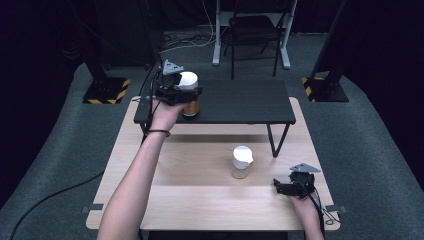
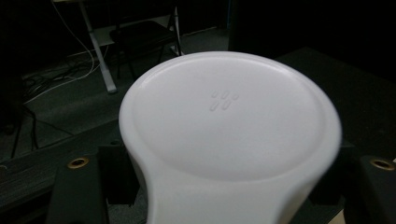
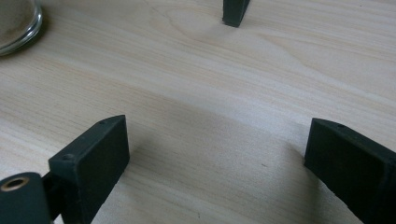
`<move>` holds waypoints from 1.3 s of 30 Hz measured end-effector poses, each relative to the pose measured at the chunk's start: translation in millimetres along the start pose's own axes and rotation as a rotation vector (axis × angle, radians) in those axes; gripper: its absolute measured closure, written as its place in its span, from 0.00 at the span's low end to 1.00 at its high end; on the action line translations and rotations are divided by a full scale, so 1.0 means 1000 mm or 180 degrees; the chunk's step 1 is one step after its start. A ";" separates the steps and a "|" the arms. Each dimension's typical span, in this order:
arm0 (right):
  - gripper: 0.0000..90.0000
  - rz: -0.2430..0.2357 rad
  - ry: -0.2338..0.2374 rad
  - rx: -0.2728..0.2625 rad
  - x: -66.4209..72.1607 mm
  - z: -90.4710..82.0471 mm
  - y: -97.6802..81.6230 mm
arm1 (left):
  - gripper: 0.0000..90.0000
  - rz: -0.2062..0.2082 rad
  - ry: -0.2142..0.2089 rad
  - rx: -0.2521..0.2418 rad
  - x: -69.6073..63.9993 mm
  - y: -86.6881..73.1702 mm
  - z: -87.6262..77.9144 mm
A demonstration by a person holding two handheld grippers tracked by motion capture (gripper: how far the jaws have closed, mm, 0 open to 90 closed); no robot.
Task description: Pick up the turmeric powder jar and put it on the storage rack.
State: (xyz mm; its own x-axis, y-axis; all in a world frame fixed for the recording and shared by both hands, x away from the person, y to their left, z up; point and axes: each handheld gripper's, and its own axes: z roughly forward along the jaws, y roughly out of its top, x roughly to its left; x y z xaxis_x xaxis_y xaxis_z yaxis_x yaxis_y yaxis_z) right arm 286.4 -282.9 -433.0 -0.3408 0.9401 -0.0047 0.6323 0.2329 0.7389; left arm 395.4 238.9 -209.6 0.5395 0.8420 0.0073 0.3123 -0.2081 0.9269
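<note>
The right claw [image 1: 280, 187] rests low on the wooden counter [image 1: 200, 200] with jaws spread, gripping nothing. The left claw [image 1: 192, 92] straddles a white-lidded jar [image 1: 189, 95] on the black shelf [image 1: 240, 102]; its jaws seem only loosely closed around it. A 2nd jar [image 1: 241, 162] stands mid-counter.

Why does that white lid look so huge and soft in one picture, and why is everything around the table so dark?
In the left gripper view the white lid sits right at the camera, so it looms large and its near edge blurs. In the high view light falls mainly on the wooden table, leaving the room behind nearly black. In the right gripper view the wood grain is sharp, with soft shadows beside the jaws.
</note>
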 end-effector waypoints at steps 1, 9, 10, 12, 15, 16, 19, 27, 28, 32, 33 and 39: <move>0.06 0.0000 0.0001 0.0000 0.000 0.000 0.000 | 0.27 -0.0004 -0.0005 -0.0017 0.000 0.000 -0.002; 0.06 0.0000 0.0001 0.0000 0.000 0.000 0.000 | 0.18 -0.0006 -0.0085 -0.0027 0.001 -0.001 -0.013; 0.06 0.0000 0.0001 0.0000 0.000 0.000 0.000 | 0.18 -0.0006 -0.0092 -0.0030 0.001 -0.002 -0.014; 0.06 -0.0002 -0.0002 -0.0001 0.000 0.000 0.000 | 0.16 -0.0026 -0.0099 -0.0046 0.001 -0.005 -0.017; 0.06 -0.0004 -0.0002 0.0000 0.000 0.000 0.000 | 0.15 -0.0034 -0.0114 -0.0051 0.003 -0.009 -0.021; 0.06 -0.0003 -0.0001 0.0001 0.000 0.000 0.000 | 0.15 -0.0024 -0.0116 -0.0035 0.003 -0.009 -0.023; 0.06 -0.0003 -0.0002 0.0001 0.000 0.000 0.000 | 0.12 0.0042 -0.0117 -0.0030 0.001 -0.011 -0.029; 0.06 -0.0003 -0.0001 0.0001 0.000 0.000 0.000 | 0.10 0.0077 -0.0217 -0.0115 0.001 -0.021 -0.050; 0.06 -0.0003 -0.0003 0.0000 0.000 0.000 0.000 | 0.09 0.0058 -0.0242 -0.0127 0.003 -0.023 -0.052; 0.06 -0.0003 0.0000 0.0001 0.000 0.000 0.000 | 0.08 0.0042 -0.0263 -0.0143 0.005 -0.029 -0.060; 0.06 -0.0003 0.0000 0.0001 0.000 0.000 0.000 | 0.08 0.0028 -0.0272 -0.0157 0.006 -0.032 -0.062; 0.06 -0.0004 0.0001 0.0001 0.000 0.000 0.000 | 0.05 0.0017 -0.0227 -0.0162 0.006 -0.050 -0.070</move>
State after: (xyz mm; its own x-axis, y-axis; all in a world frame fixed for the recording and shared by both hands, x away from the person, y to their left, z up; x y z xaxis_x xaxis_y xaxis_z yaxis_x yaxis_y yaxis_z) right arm 286.4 -283.1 -433.0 -0.3416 0.9398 -0.0055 0.6321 0.2341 0.7387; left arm 328.5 288.5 -229.4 0.5958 0.8030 -0.0128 0.2700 -0.1852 0.9449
